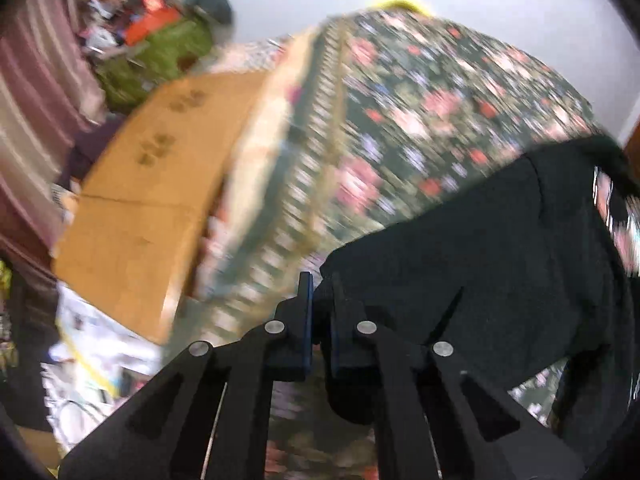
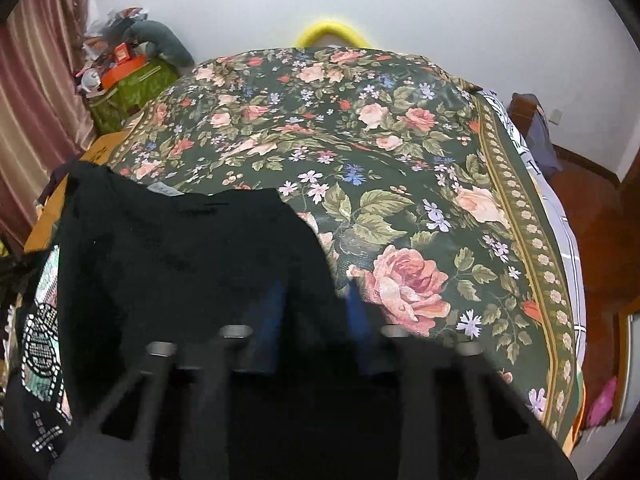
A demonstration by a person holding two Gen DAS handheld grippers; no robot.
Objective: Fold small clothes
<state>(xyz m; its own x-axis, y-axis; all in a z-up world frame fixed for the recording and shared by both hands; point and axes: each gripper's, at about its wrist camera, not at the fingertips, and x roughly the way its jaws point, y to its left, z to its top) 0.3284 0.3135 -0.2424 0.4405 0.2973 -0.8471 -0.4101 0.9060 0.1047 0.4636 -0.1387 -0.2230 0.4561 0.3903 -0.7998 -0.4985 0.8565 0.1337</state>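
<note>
Lying spread over the near part of one floral bedspread is one black garment, the only piece of clothing on the bed. Its far hem runs roughly parallel to the near edge of the bed; its left side reaches the bed's left edge, where one patch of silver-studded trim shows at the near-left corner.

Left gripper: the two jaws are drawn together, with a fold of the black garment pinched between the pads at the cloth's left corner. The frame is motion-blurred, but the fabric is seen bunching up to the fingertips.

Right gripper: heavily blurred. The two fingers appear brought nearly together at the garment's right-hand edge, with dark cloth covering the gap; the blue pads are partly hidden by it. Read as clamped on the cloth.

Surroundings, counted:
- One flattened cardboard box just off the bed's left edge.
- One green bin beyond the far-left corner, clutter piled on top.
- One yellow curved object behind the far edge, against the white wall; what it is cannot be told.
- One striped curtain at far left.
- One pink item on the wooden floor past the right edge.
</note>
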